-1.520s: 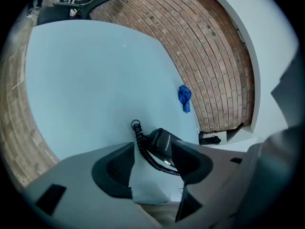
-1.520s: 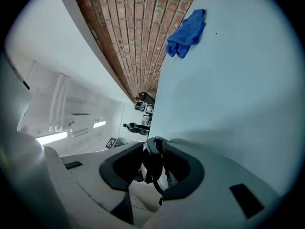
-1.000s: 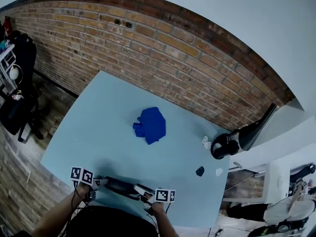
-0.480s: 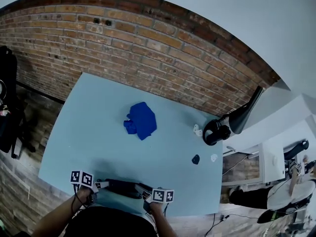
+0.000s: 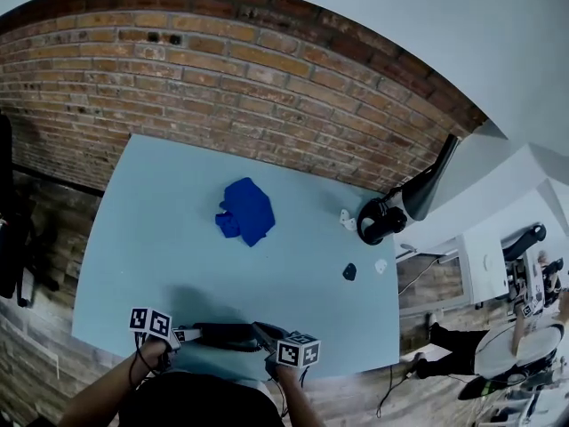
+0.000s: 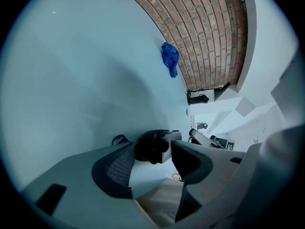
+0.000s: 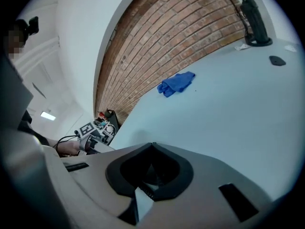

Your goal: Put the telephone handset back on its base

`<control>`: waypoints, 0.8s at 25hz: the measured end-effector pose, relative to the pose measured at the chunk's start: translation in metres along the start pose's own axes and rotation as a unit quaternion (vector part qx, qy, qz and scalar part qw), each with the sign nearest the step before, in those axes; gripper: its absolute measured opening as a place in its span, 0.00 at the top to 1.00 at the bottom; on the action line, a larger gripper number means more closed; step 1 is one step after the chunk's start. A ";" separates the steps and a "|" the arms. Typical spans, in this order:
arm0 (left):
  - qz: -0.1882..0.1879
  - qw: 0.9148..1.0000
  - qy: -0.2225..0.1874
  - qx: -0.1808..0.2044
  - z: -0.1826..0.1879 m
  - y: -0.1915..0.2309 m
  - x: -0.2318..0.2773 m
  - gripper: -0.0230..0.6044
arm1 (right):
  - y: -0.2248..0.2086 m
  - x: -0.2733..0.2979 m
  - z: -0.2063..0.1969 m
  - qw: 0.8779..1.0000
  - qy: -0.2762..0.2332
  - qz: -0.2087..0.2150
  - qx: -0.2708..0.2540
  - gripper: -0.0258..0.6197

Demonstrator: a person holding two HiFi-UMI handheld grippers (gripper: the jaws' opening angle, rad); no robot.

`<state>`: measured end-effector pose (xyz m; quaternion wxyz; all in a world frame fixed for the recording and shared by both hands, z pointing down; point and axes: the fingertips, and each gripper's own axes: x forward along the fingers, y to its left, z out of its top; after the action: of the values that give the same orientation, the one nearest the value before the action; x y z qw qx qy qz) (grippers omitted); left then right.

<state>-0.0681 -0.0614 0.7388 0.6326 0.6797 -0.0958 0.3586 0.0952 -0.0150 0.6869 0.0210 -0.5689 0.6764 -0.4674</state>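
Observation:
Both grippers sit at the table's near edge, facing each other. My left gripper is open. Just past its tips is a black-and-white object, which the pads do not press on. My right gripper is shut, tips meeting with nothing between them. In the head view a dark long shape lies between the two grippers; I cannot tell what it is. I cannot make out a telephone handset or base for certain.
A crumpled blue cloth lies mid-table. At the far right corner stands a black device on a stand, with a small black piece and small white bits nearby. A brick wall runs behind the table.
The head view has swung, so the table and cloth have slid left and up in the frame. The right gripper's marker cube has tilted. Both grippers stay at the near edge.

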 end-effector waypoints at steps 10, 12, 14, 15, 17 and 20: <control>-0.021 0.999 0.030 0.019 0.005 -0.003 0.006 0.56 | 0.036 0.035 -0.041 0.986 0.085 -0.035 -0.139 0.94; -0.014 0.999 0.032 0.014 0.003 0.001 0.000 0.56 | 0.052 0.044 -0.046 0.971 0.108 -0.040 -0.208 0.94; 0.001 1.000 0.022 0.014 0.003 0.002 -0.009 0.57 | 0.072 0.042 -0.038 0.967 0.082 -0.026 -0.241 0.94; 0.005 1.000 0.017 0.020 0.004 -0.001 -0.014 0.60 | 0.080 0.034 -0.028 0.971 0.044 -0.021 -0.234 0.94; 0.000 0.999 0.013 0.044 0.010 -0.010 -0.024 0.61 | 0.089 0.006 -0.003 0.981 -0.056 -0.019 -0.183 0.94; -0.012 0.993 0.001 0.120 0.031 -0.026 -0.044 0.61 | 0.096 -0.035 0.022 0.974 -0.177 -0.031 -0.140 0.94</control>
<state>-0.0735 -0.1001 0.6931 0.5505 0.7518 -0.0434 0.3604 0.0480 -0.0089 0.5934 0.0456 -0.6607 0.7026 -0.2602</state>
